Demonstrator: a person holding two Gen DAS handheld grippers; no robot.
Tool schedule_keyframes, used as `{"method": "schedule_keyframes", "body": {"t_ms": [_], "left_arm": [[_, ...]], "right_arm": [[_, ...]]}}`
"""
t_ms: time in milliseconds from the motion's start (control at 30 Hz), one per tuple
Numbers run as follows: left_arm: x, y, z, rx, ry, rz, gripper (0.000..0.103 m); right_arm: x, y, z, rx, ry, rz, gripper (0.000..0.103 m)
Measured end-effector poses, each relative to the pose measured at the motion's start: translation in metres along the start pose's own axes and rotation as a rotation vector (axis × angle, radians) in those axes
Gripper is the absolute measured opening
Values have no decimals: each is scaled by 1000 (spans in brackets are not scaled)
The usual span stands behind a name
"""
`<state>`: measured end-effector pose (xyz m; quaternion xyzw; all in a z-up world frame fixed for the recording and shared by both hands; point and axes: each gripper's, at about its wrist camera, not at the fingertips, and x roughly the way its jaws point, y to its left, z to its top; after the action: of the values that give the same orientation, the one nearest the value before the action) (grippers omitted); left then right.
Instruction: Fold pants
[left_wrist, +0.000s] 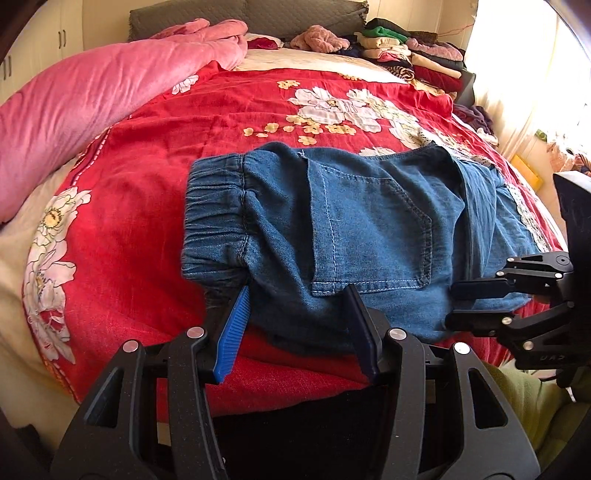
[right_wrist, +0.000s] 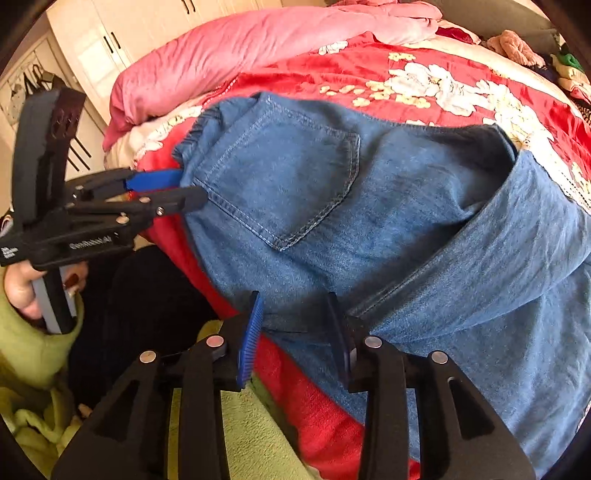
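Red floral bedspread (left_wrist: 147, 206) carries soft, floppy jeans (left_wrist: 369, 229); left gripper (left_wrist: 299, 295) and right gripper (right_wrist: 295, 306), fingers spread, should pinch the near hem.

Both wrist views closely share the pants (left_wrist: 369, 229).

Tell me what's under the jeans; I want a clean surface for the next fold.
The jeans lie on a red floral quilt, which shows all around them. Whatever lies directly beneath the denim is covered, so wrinkles or items there cannot be seen.

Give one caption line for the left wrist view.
Both grippers, left gripper and right gripper, open at the jeans.
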<state>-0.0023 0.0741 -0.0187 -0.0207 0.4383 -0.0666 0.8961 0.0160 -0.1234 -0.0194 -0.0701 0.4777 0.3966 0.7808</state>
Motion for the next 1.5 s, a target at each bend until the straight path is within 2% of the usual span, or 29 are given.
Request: {"method": "schedule_keyframes", "body": {"t_ms": [267, 300, 367, 400, 600, 733, 933, 1133, 1200, 1333, 1400, 1500], "left_arm": [[-12, -1, 1, -22, -16, -6, 46], [-16, -1, 2, -22, -22, -6, 48], [-24, -4, 4, -16, -43, -1, 53], [-27, -6, 5, -11, -51, -2, 57], [-43, -20, 11, 22, -92, -20, 65], [-44, -36, 16, 43, -97, -57, 71], [-31, -65, 21, 82, -61, -135, 72], [-4, -101, 26, 120, 18, -243, 72], [5, -110, 28, 133, 36, -257, 72], [20, -126, 32, 154, 77, -297, 72], [31, -133, 35, 160, 101, -303, 68], [47, -140, 40, 146, 141, -312, 66]], "right_arm": [[-32, -9, 4, 33, -86, -5, 34], [-38, -12, 4, 42, -101, -13, 44], [-46, -18, 4, 57, -128, -30, 53], [-52, -21, 3, 68, -143, -41, 53], [-80, -49, 1, 134, -217, -96, 56], [-100, -70, -2, 185, -267, -136, 62], [-120, -101, -3, 248, -313, -195, 67], [-126, -125, 13, 267, -320, -240, 67], [-123, -136, 24, 281, -313, -253, 67], [-107, -158, 48, 316, -271, -272, 67], [-93, -169, 63, 317, -244, -281, 67], [-73, -183, 81, 327, -203, -304, 67]]}}
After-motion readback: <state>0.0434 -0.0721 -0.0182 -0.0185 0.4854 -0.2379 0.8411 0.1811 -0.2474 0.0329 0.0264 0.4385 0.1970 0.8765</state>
